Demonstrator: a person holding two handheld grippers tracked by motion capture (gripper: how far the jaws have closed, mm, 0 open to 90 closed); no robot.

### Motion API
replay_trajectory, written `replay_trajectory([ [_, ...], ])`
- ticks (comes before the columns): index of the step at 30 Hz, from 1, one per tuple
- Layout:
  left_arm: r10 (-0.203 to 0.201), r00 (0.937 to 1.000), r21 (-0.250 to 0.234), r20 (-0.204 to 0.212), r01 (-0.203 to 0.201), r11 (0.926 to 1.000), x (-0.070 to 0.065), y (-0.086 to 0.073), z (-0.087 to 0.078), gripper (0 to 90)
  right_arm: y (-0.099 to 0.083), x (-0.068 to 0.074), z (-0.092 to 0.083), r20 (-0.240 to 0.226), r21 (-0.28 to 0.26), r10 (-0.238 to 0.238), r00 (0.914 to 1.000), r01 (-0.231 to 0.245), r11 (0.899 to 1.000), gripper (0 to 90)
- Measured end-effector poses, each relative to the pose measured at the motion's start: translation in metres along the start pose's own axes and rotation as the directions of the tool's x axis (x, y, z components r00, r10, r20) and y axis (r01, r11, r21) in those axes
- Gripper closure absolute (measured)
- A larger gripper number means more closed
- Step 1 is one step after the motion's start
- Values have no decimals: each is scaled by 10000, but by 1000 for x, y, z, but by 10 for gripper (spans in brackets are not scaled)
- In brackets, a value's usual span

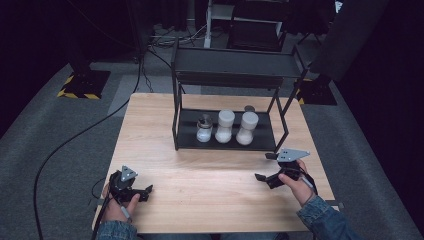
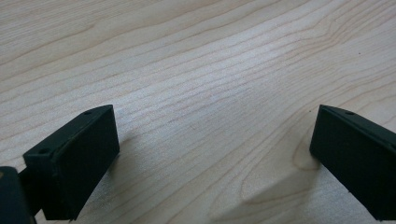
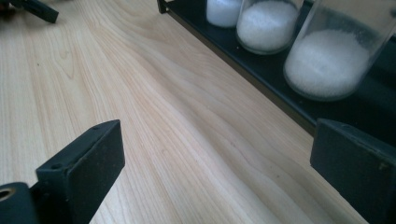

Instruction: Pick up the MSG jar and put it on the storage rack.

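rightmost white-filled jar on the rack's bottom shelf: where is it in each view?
High view: rightmost jar stands right of centre on the lower shelf.
Left gripper view: not in it, just the wooden tabletop.
Right gripper view: upper right, nearest of the three jars.
Shared landmark: the wooden tabletop.

Table point(image 1: 200, 190): pale wood, visible grain, smooth matt finish under your grippers.
Rack point(image 1: 225, 62): black metal, matt.
Jars point(image 3: 327, 56): clear glossy glass or plastic, white grainy filling.
Jaws: black, matt, look plastic.
Your sleeves point(image 1: 325, 217): blue denim cloth.
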State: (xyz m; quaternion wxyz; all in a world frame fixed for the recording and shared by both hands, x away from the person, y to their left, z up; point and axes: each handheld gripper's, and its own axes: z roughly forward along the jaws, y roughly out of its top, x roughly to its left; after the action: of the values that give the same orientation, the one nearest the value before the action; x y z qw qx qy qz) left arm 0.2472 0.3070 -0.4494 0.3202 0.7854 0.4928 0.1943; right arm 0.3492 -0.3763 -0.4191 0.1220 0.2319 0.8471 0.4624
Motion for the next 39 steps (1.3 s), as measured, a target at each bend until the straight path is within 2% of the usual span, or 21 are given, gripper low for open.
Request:
replay_trajectory([
  [12, -30, 10000, -1, 6, 30, 10000, 0, 0, 0, 14, -20, -2, 8, -52, 378, 110, 9999, -108, 9992, 29],
  [31, -10, 10000, -1, -6, 10, 10000, 0, 0, 0, 13, -40, -3, 12, 213, 633, 375, 9991, -388, 9972, 29],
  [33, -23, 10000, 1, 5, 23, 10000, 0, 0, 0, 13, -39, -5, 12, 170, 781, 322, 9993, -335, 9964, 29],
  [36, -39, 10000, -13, 2, 39, 10000, 0, 0, 0, 14, -40, -2, 11, 299, 706, 175, 9994, -196, 9973, 29],
  [39, -12, 10000, -2, -5, 12, 10000, 0, 0, 0, 14, -36, -1, 12, 378, 1078, 89, 9992, -129, 9941, 29],
])
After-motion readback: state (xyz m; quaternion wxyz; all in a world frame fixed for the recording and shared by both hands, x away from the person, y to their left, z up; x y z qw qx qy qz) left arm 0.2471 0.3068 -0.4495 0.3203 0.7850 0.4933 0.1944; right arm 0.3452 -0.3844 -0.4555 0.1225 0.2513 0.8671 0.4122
